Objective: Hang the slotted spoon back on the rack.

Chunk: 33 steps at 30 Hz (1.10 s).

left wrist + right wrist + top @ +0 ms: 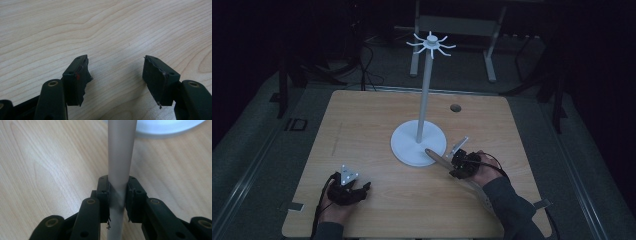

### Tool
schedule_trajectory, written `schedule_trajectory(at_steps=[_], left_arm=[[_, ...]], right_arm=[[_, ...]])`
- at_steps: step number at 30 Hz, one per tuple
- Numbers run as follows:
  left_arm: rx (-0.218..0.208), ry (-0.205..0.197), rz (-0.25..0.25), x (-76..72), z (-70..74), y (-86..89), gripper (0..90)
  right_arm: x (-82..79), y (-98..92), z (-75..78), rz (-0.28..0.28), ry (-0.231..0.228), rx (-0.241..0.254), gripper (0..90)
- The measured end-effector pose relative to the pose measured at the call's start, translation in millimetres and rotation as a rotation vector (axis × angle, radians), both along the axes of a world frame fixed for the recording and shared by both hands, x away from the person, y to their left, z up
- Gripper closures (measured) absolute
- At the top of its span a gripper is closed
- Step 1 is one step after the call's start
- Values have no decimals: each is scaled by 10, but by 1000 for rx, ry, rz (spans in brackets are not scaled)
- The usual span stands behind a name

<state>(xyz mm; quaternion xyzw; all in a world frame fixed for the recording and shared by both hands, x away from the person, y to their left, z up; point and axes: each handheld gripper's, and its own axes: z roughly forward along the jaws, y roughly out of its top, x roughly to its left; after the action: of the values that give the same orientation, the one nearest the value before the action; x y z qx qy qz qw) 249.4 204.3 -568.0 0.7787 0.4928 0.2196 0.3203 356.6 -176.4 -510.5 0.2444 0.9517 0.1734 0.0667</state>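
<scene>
Right tongs [117,195] clamping a long grey utensil handle [120,157], far end lying over the white stand base [409,150]. Left tongs [116,75] resting wide open, empty, on the desk [377,115]. Probably lifting next: keeping the handle level, squeezing firmly.

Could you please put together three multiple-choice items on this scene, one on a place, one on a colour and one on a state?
1. Where does the white stand sit?
A. middle of the table
B. on the floor
C. table's near left corner

2. What colour is the stand's round base?
A. red
B. white
C. black

3. What is the right gripper doing?
A. hanging open
B. shut on nothing
C. shut on a grey handle

Answers: 1 A, its base rests mid-table; 2 B, the disc is plainly white; 3 C, both jaws press the handle's sides, while the left gripper stands open.
</scene>
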Motion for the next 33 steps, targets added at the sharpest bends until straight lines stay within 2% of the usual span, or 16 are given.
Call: schedule_trajectory(at_steps=[17, 33], left_arm=[[-5, -11, 4, -14, 12, 7, 378], [-3, -13, 2, -15, 13, 6, 379]], right_arm=[[18, -86, 238, -59, -144, 151, 752], [41, -95, 434, -103, -235, 280, 752]])
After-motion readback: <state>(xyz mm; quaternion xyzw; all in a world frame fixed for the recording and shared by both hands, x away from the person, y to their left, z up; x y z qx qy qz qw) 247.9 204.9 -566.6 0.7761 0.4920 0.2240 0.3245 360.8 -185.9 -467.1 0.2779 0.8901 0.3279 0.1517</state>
